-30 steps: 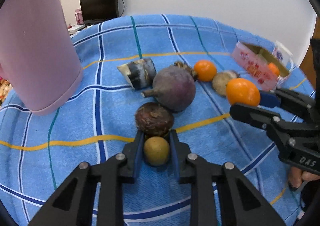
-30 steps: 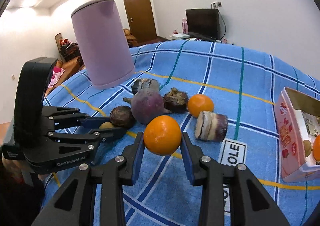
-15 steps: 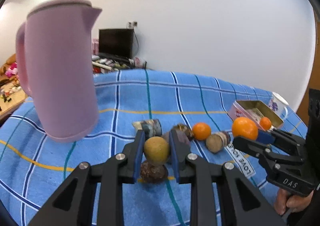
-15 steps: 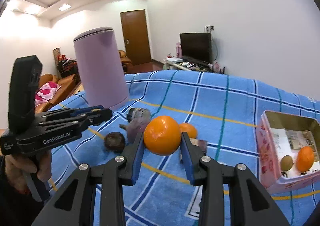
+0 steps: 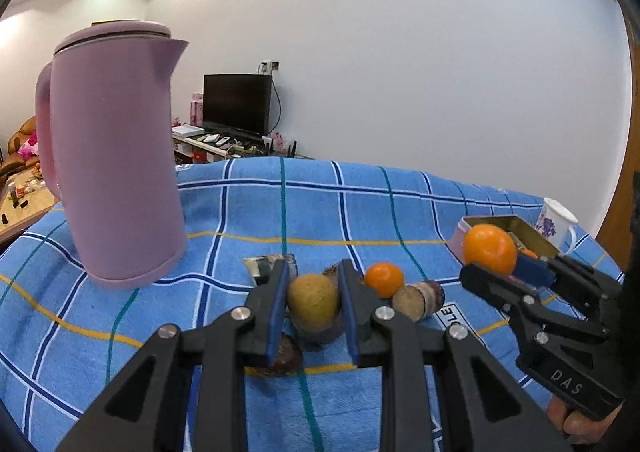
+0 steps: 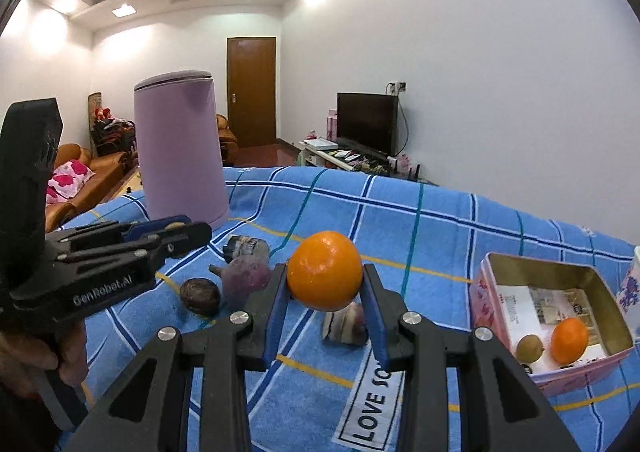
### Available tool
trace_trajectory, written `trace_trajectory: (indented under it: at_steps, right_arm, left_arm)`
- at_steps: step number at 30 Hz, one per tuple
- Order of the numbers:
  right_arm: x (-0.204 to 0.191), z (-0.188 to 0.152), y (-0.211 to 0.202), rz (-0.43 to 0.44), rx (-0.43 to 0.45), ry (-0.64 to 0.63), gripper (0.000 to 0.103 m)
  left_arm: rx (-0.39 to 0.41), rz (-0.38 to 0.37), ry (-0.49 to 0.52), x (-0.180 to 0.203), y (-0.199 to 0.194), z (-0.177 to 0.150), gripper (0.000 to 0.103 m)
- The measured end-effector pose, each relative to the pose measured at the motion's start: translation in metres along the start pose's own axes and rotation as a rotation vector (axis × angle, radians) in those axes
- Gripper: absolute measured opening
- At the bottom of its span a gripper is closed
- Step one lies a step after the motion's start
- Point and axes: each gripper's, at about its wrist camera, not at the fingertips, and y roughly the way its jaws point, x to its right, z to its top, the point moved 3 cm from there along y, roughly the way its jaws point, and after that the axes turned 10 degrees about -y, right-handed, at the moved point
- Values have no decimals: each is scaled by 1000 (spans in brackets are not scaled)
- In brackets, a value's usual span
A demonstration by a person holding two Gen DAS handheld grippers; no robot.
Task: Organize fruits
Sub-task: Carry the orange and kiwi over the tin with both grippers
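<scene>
My left gripper [image 5: 314,302] is shut on a small yellow-brown fruit [image 5: 313,298] and holds it above the blue checked cloth [image 5: 360,208]. My right gripper [image 6: 325,284] is shut on an orange [image 6: 325,276], also lifted; it shows in the left wrist view [image 5: 490,254] too. A pink tin box [image 6: 548,368] at the right holds a small orange [image 6: 569,340] and a small brown fruit [image 6: 529,348]. On the cloth lie another orange [image 5: 385,279], a purple beet [image 6: 246,278], a dark round fruit [image 6: 199,296] and cut pieces [image 6: 346,326].
A tall pink kettle [image 5: 116,180] stands at the left of the cloth. A white flowered mug [image 5: 558,222] stands behind the tin. A white label strip with letters [image 6: 372,400] lies on the cloth in front of the tin.
Both grippers have risen from the cloth with their fruits. The left one lifted the yellow-brown fruit from beside the dark round fruit. The tin's inside has come into the right wrist view.
</scene>
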Motion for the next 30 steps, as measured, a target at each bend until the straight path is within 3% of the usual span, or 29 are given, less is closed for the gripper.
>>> trace_trajectory:
  at_steps: [9,30]
  right_arm:
    - [12,-2,-3,-89,0,3,38]
    - [21,-6,-14,-162,8,-14,38]
  left_arm:
    - [4,41,-1,10,4,-5,26]
    - [11,57,32,30,-1,-11,26]
